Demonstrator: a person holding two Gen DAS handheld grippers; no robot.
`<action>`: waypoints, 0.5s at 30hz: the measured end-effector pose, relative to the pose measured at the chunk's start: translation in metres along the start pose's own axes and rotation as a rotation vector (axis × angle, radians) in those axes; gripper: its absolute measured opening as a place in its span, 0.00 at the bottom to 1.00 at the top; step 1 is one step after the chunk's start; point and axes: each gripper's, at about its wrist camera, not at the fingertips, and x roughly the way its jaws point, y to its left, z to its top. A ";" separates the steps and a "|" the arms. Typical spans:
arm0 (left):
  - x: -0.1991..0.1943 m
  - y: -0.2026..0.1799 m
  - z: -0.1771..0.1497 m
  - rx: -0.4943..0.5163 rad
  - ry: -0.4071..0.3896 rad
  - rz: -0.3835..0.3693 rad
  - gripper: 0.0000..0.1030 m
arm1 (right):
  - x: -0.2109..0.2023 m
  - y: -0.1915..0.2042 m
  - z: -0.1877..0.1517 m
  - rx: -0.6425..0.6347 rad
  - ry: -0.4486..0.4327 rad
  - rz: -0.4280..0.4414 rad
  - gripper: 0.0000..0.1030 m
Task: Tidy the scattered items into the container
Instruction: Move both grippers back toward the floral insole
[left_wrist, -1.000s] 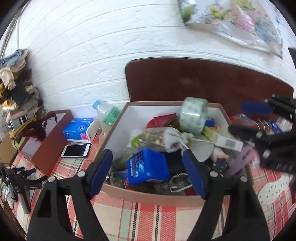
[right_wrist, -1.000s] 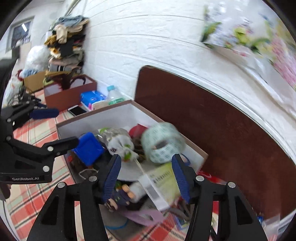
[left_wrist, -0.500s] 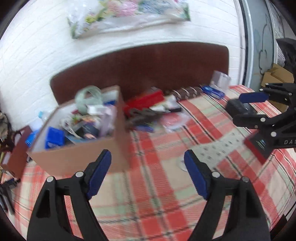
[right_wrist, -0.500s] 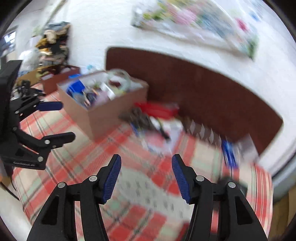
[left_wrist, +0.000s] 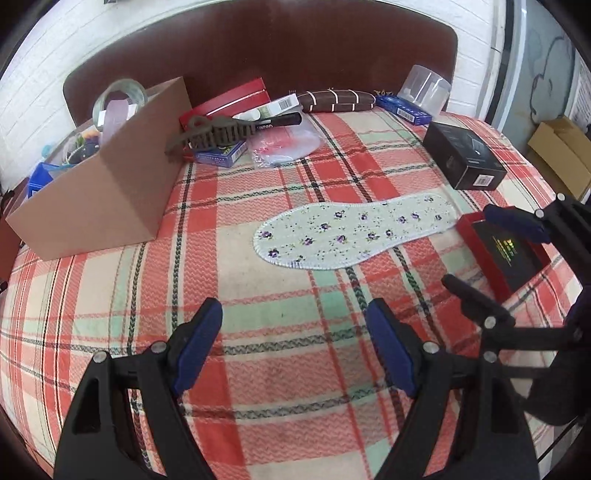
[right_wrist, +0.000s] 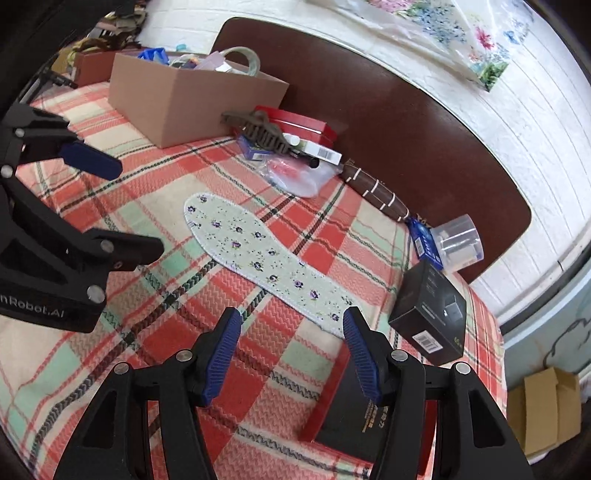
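Observation:
A brown cardboard box (left_wrist: 99, 184) (right_wrist: 184, 99), full of small items with a tape roll (left_wrist: 120, 96) on top, stands at the far left of the plaid cloth. A floral insole (left_wrist: 354, 232) (right_wrist: 258, 254) lies flat in the middle. My left gripper (left_wrist: 293, 310) (right_wrist: 136, 208) hovers open over bare cloth, short of the insole's toe end. My right gripper (right_wrist: 291, 314) (left_wrist: 471, 247) is open and empty at the insole's heel end, above a red-and-black flat box (right_wrist: 354, 417) (left_wrist: 506, 251). A black carton (left_wrist: 463, 155) (right_wrist: 432, 314) sits to the right.
By the box lie a brown hair claw (left_wrist: 210, 133), a red case (left_wrist: 229, 101), a small blue pack (left_wrist: 219, 155) and a pink plastic bag (left_wrist: 284, 144). A striped brown pouch (left_wrist: 336, 100), blue carton (left_wrist: 402, 109) and clear cup (left_wrist: 424, 92) line the dark headboard.
Both grippers swung away from over the cardboard box, rightward and lower, and now hang over the cloth around the insole. Both stayed open and empty.

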 end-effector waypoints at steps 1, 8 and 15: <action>0.002 -0.002 0.002 0.005 0.001 0.004 0.79 | 0.003 0.002 -0.001 -0.016 0.005 -0.012 0.56; 0.025 -0.004 0.003 -0.015 0.064 -0.014 0.77 | 0.017 0.016 -0.009 -0.154 -0.011 -0.108 0.56; 0.039 -0.011 -0.003 0.036 0.086 0.006 0.77 | 0.024 0.027 -0.017 -0.266 -0.027 -0.138 0.56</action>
